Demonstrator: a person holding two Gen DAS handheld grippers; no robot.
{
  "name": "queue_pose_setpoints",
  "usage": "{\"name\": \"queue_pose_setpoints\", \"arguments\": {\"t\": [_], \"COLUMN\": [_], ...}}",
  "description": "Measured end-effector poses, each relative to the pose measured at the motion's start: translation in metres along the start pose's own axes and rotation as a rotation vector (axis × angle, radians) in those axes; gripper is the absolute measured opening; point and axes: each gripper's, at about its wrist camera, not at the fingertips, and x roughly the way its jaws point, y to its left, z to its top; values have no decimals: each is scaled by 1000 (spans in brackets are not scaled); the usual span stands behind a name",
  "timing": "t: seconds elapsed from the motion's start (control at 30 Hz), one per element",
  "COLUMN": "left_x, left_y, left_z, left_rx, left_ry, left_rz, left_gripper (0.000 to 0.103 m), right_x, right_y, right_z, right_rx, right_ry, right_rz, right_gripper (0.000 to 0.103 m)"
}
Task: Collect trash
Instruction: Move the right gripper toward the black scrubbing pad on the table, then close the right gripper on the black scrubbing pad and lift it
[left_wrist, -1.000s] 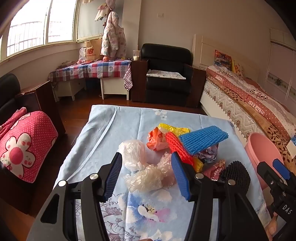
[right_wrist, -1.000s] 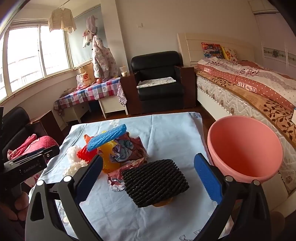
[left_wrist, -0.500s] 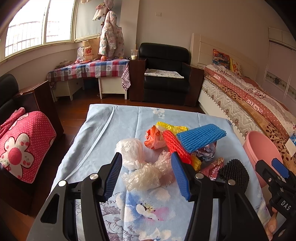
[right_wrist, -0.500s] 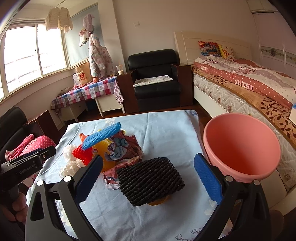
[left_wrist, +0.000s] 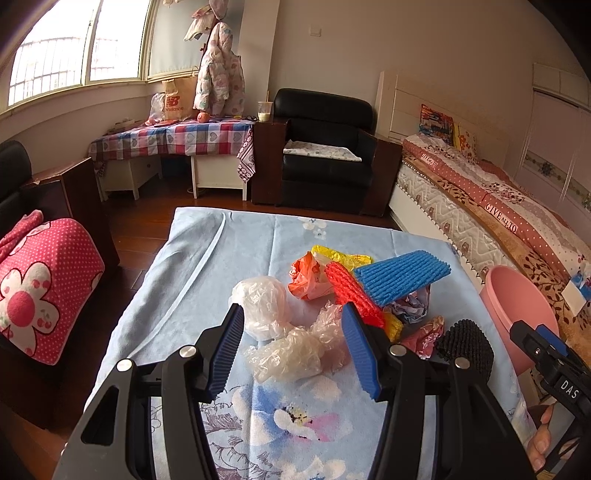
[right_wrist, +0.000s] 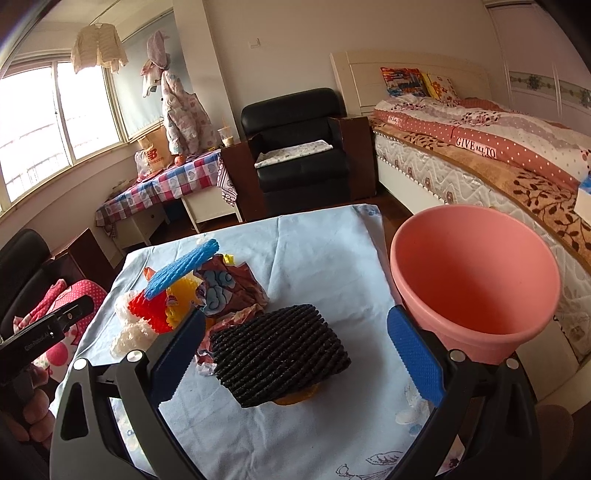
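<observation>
1. Readable writing: the strip on the bed is showing "GIVE ALL TO"; the paper bag on the checked side table is carrying a "new balance" logo; the right gripper's body, seen from the left wrist view, is reading "DAS".
2. The left gripper is hovering with its jaws apart, framing the clear crumpled plastic lying on the blue floral tablecloth; nothing is being clamped.
3. The right gripper is standing wide open with the black foam net sitting between its blue pads, apparently untouched.
4. The black foam net is lying flat, its long axis running left-to-right across the right wrist view.
5. The blue foam net is resting atop the trash pile, tilted, its long axis pointing toward the pink bucket.
6. The red foam net is lying beneath it, crossing it at an angle.
7. The pink bucket is standing just beyond the table's right edge.
</observation>
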Motion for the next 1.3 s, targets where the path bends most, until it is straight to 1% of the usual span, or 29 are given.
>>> {"name": "queue_pose_setpoints", "arguments": {"t": [0.07, 0.2, 0.3, 0.43, 0.53, 0.6, 0.63, 0.8, 1.07, 1.3], "left_x": [2, 5, 7, 7, 8, 9, 11, 18, 35, 60], "left_y": [3, 6, 4, -10, -20, -26, -29, -47, -71, -87], "left_z": [0, 0, 2, 5, 7, 7, 8, 12, 20, 23], "left_rx": [-2, -10, -6, 40, 75, 95, 108, 170, 283, 360], "left_ry": [9, 24, 25, 6, 2, 1, 2, 10, 14, 30], "left_rz": [-10, -44, -84, -122, -165, -186, -196, -228, -244, -225], "left_gripper": [54, 54, 54, 54, 54, 52, 48, 44, 43, 43], "right_x": [1, 5, 7, 9, 12, 14, 14, 19, 26, 27], "right_y": [0, 0, -2, -2, -3, -4, -5, -11, -24, -30], "right_z": [-1, -3, -4, -4, -5, -5, -5, -6, -6, -2], "right_rx": [-3, -12, -8, -16, -17, -17, -16, -8, 29, 33], "right_ry": [3, 15, 23, 31, 41, 48, 51, 65, 90, 95], "right_rz": [1, 4, 14, 20, 29, 30, 31, 33, 45, 53], "right_gripper": [94, 91, 89, 86, 85, 84, 84, 83, 80, 79]}}
